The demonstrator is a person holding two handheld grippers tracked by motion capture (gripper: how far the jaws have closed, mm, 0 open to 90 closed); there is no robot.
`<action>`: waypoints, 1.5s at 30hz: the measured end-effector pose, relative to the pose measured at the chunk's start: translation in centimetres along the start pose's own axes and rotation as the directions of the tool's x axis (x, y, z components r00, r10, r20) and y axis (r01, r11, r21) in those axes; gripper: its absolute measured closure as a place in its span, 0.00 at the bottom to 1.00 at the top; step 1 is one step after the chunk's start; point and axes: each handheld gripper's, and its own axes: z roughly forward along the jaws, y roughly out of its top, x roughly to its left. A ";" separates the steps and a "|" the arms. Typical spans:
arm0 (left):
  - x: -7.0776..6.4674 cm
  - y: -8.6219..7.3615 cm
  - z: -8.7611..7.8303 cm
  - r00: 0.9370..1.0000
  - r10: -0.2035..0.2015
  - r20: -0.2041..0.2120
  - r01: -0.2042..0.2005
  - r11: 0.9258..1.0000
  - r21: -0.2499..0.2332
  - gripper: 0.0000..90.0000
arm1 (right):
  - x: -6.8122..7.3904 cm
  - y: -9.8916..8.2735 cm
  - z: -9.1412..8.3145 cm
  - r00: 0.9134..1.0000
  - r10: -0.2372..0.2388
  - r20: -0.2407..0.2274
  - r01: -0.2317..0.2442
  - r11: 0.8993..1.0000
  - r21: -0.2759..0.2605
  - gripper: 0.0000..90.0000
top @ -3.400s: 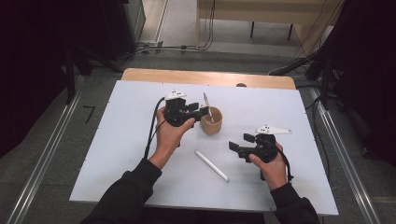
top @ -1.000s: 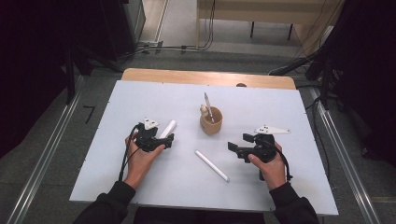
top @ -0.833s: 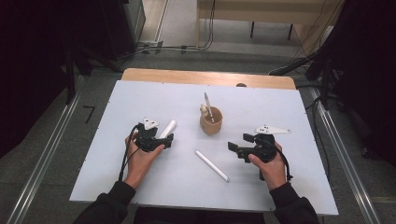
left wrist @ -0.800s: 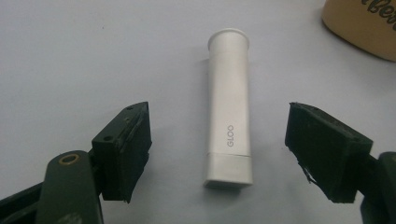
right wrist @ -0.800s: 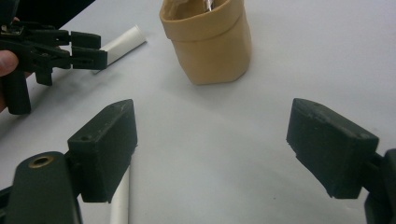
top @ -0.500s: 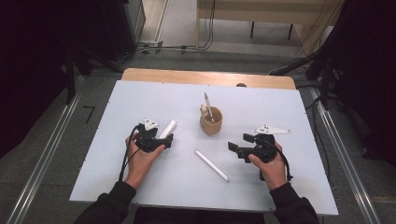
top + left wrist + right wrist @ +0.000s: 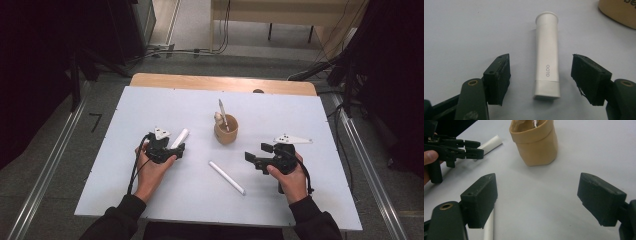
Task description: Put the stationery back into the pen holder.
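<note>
left gripper (image 7: 541,75): jaws wide, straddling white cylindrical glue stick (image 7: 547,65)
stick axis: 12–6 o'clock, along the jaws
right gripper (image 7: 544,200): wide, empty

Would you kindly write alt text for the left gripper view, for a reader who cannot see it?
A white tube printed "GLOO" lies flat on the pale table between the open black jaws of the left gripper, which touch nothing. The edge of a tan cup shows at the top right corner.
</note>
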 end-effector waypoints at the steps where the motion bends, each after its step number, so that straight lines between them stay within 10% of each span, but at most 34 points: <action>1: 0.0 0.0 0.0 1.000 0.000 0.000 0.000 1.000 0.000 0.39 | 0.0 0.0 0.0 1.000 -0.002 0.001 0.002 1.000 0.001 0.17; 21: -0.9 0.0 0.1 0.996 0.077 -0.041 -0.077 0.997 0.011 0.58 | 0.1 0.0 0.1 1.000 -0.001 -0.001 0.001 1.000 0.005 0.17; 45: -0.9 -0.1 0.1 0.997 0.080 -0.021 -0.080 0.997 0.006 0.80 | 0.2 0.0 0.2 1.000 0.000 -0.004 0.000 1.000 0.006 0.17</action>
